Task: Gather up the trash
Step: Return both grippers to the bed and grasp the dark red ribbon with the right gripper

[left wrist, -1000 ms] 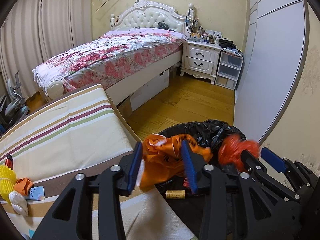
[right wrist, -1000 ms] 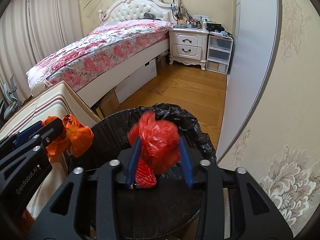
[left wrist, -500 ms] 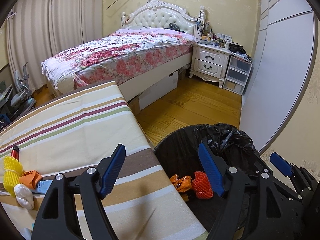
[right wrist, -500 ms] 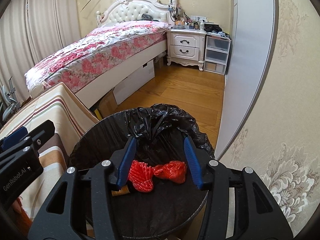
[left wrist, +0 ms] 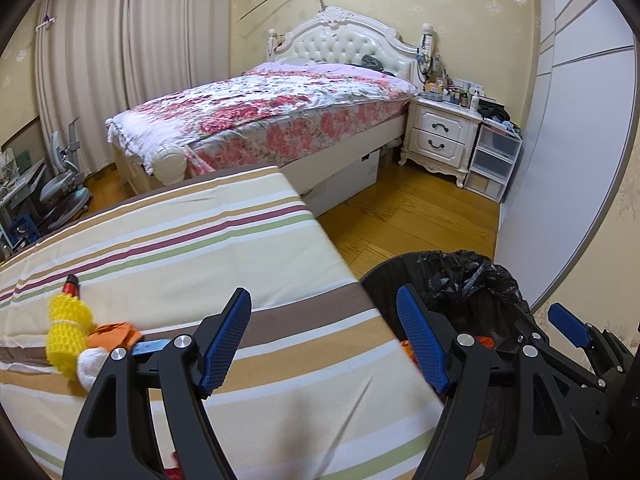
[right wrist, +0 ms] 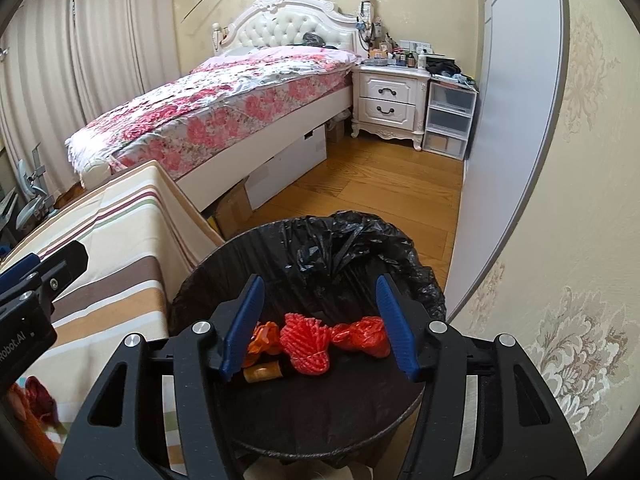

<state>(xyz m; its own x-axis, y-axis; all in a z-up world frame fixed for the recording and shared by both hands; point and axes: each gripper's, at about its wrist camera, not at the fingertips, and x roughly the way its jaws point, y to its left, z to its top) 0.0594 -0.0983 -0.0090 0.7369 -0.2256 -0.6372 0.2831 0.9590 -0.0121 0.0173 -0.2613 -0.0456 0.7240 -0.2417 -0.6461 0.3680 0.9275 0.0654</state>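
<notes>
Our right gripper (right wrist: 320, 324) hangs over the black-lined trash bin (right wrist: 224, 256), its jaws opening with nothing pinched between the blue pads. Below and between those pads, on the bin's floor, lie a red net bundle (right wrist: 306, 346), a red crumpled bag (right wrist: 366, 336) touching its right side, an orange wrapper (right wrist: 264, 336) just left of it, and a small brown bottle (right wrist: 262, 372) on its side beneath the left pad.

Our left gripper (left wrist: 324, 344) stands with its jaws wide apart and empty above the striped cloth (left wrist: 180, 240) of the table. The bin (left wrist: 384, 280) sits just right of its right finger, and a sliver of the orange wrapper (left wrist: 405, 347) shows beside that pad. Well to the left of this gripper, more trash waits on the cloth: a yellow foam net (left wrist: 66, 330), an orange scrap (left wrist: 116, 332) touching it, a white crumpled wad (left wrist: 90, 364) just in front, and a red-tipped object (left wrist: 72, 284) behind the net. Something blue lies partly hidden behind the left finger; we cannot tell what it is.
</notes>
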